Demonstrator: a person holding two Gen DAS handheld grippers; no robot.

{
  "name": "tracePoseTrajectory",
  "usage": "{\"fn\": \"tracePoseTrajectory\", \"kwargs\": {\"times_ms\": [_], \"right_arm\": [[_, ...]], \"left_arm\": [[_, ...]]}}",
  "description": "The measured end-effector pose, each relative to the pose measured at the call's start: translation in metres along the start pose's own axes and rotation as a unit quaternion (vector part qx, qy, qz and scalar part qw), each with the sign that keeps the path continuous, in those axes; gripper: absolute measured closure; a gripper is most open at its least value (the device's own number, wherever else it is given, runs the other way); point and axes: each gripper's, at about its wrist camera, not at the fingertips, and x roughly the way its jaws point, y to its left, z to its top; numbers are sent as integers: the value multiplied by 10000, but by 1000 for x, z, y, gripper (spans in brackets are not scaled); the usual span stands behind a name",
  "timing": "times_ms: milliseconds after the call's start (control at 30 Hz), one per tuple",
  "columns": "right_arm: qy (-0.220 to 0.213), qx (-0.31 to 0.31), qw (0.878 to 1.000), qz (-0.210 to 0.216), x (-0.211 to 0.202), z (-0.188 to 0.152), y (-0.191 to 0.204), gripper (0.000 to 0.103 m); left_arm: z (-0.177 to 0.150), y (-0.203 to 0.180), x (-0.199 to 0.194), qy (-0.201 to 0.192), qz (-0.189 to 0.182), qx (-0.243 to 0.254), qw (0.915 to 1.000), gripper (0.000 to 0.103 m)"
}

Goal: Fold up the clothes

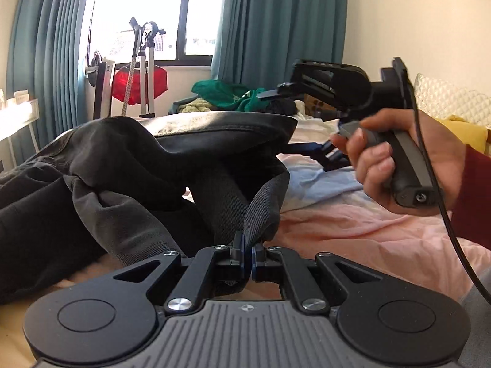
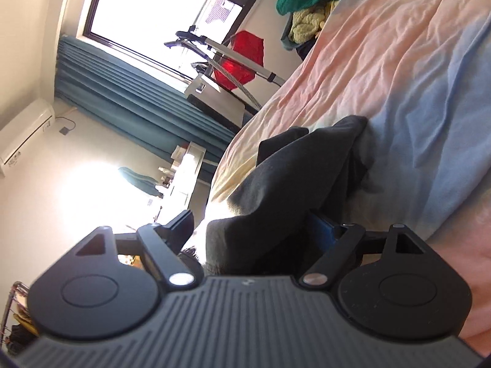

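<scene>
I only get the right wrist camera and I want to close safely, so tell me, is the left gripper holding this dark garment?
Observer: Yes, the left gripper is shut on the grey ribbed band of the dark garment.
Operator: How do my right jaws sit from the side?
Observer: The right gripper is open, with one finger above the garment's raised edge and one below.
Operator: Anything behind my hand?
Observer: A white quilted pillow lies behind the right hand.

Matt dark cloth garment (image 1: pixel 129 165), wrinkled sheet (image 1: pixel 353 224)
</scene>
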Motion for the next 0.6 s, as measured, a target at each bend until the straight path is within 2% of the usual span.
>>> {"fn": "tracePoseTrajectory", "kwargs": {"times_ms": [67,133,200,233,333,467,600], "right_arm": [[207,22,9973,-702,28,5,3,21],[-13,-24,9933,-1155,43,11,5,38],[-214,-262,9883,-1486,58,20,15,84],[-305,-460,9856,-1601,66,25,23,89],[-604,-1194,9726,-1900,97,43,60,94],[-896,-2003,9589,-1797,140,72,127,95],[-1165,-2825,9339,-1854,189,90,178,95]], "left_arm": [[-4,4,-1,35,-61,-57,10000,99],[-5,7,-5,-44,-111,-130,9998,99],[-4,7,-8,-177,-145,-88,9997,99],[-3,8,-8,-232,-161,-72,9996,100],[-5,12,-9,-423,-261,-87,9987,100],[-3,23,-13,-952,-593,-94,9936,100],[2,39,-12,-1251,-758,-346,9886,100]]}}
